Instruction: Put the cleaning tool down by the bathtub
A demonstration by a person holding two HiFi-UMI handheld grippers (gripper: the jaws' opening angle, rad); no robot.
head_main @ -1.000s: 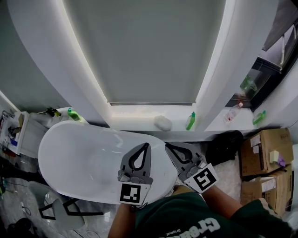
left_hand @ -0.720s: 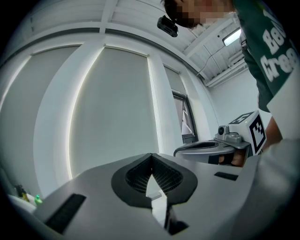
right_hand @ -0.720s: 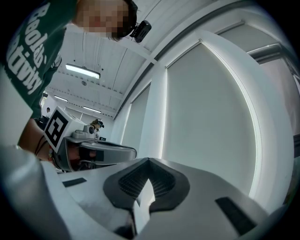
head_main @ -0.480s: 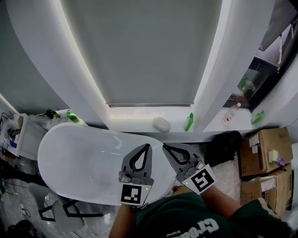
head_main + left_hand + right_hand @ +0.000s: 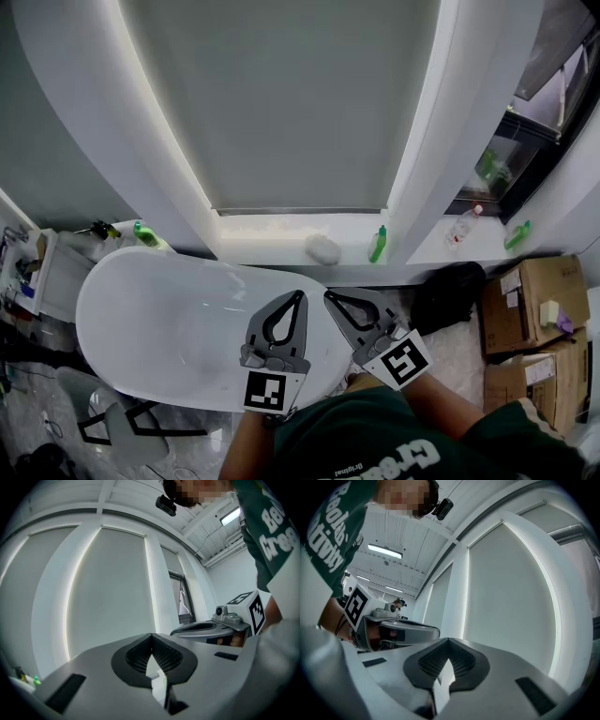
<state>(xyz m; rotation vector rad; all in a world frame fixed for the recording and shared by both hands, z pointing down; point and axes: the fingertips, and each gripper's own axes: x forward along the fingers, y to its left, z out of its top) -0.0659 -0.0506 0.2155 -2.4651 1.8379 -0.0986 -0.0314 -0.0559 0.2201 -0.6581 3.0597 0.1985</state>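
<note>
Both grippers are held side by side over the near right end of the white bathtub [image 5: 159, 309], and both point up towards the window. My left gripper [image 5: 298, 293] is shut with nothing in it, and its own view shows the tips [image 5: 151, 637] meeting. My right gripper [image 5: 328, 296] is also shut and empty, with its tips [image 5: 449, 641] together. Each gripper shows in the other's view: the right gripper [image 5: 206, 629] and the left gripper [image 5: 408, 631]. A pale rounded object [image 5: 323, 248], perhaps a sponge, lies on the window sill [image 5: 262, 230] behind the tub.
A green bottle [image 5: 378, 245] stands on the sill to the right of the pale object. Another green bottle [image 5: 142, 232] stands by the tub's far left end. A black bag [image 5: 450, 291] and cardboard boxes [image 5: 534, 309] crowd the floor at the right. A rack [image 5: 28, 267] stands at the left.
The head view has drifted slightly, so the sill objects sit a little more to the left. Both grippers stay shut and side by side over the tub's end.
</note>
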